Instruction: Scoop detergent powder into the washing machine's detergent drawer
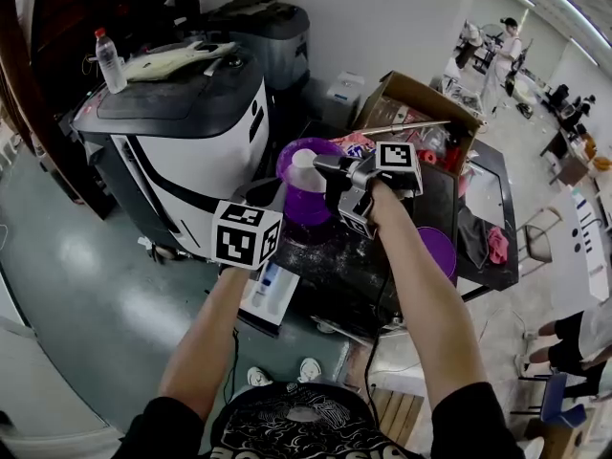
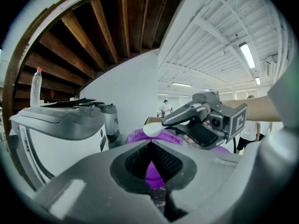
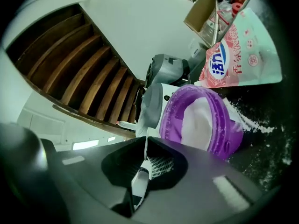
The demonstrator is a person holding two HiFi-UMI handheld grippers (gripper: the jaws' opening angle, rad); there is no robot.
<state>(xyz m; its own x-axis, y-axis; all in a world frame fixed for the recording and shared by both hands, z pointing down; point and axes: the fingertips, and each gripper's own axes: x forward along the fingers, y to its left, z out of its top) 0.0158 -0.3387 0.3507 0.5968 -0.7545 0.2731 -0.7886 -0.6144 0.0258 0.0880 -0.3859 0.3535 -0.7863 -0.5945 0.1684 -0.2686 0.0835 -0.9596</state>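
Apparently powder-heaped white scoop [image 2: 154, 130], purple tub [image 3: 223, 127].

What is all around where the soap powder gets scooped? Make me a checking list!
Surface: dark table, spilled powder on it.
Job's things: purple tub holding powder; white spoon over it; washing machine beside; detergent bag.
Clutter: cardboard box, bottle on machine.
Grippers: left gripper jaws shut on tub rim; right gripper jaws shut on spoon handle.
Cables: thin lead beside left forearm.
Surroundings: people far right; wooden stairs overhead.
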